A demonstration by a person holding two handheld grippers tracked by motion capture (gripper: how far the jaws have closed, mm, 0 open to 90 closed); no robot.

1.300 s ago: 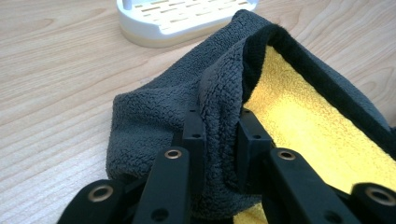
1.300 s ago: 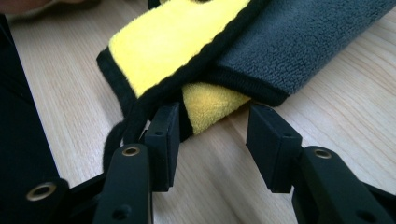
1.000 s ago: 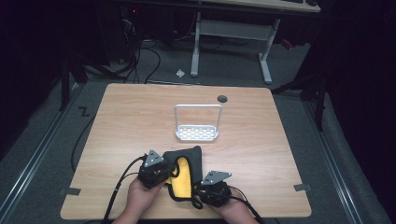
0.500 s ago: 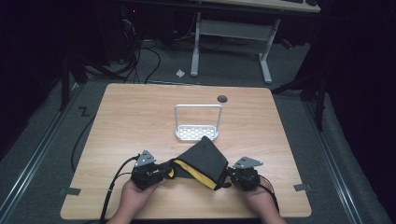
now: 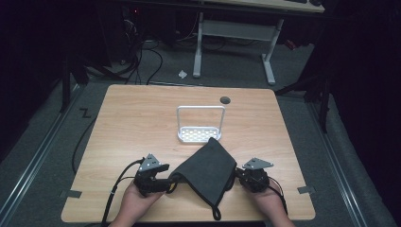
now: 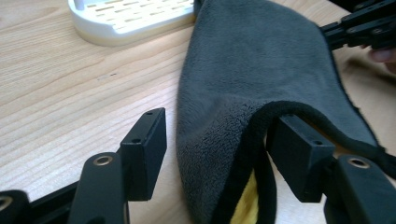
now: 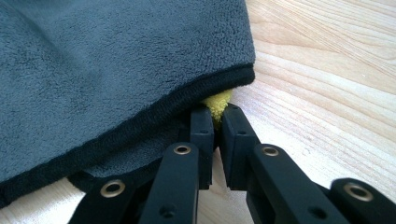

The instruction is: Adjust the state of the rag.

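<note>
Grey fleece cloth (image 5: pixel 208 172) on the wooden table (image 5: pixel 137 123): right gripper (image 7: pixel 215 123) pinches its yellow-lined edge; left gripper (image 6: pixel 217 149), jaws just opened wide, straddles the opposite edge.

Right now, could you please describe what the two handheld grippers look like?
Both are black. The left gripper and the right gripper each carry a grey three-cornered plate on top and trail a black cable. Their jaws are flat rectangular blocks on linked bars with brass-coloured rivets. The forearms show no sleeves.
</note>
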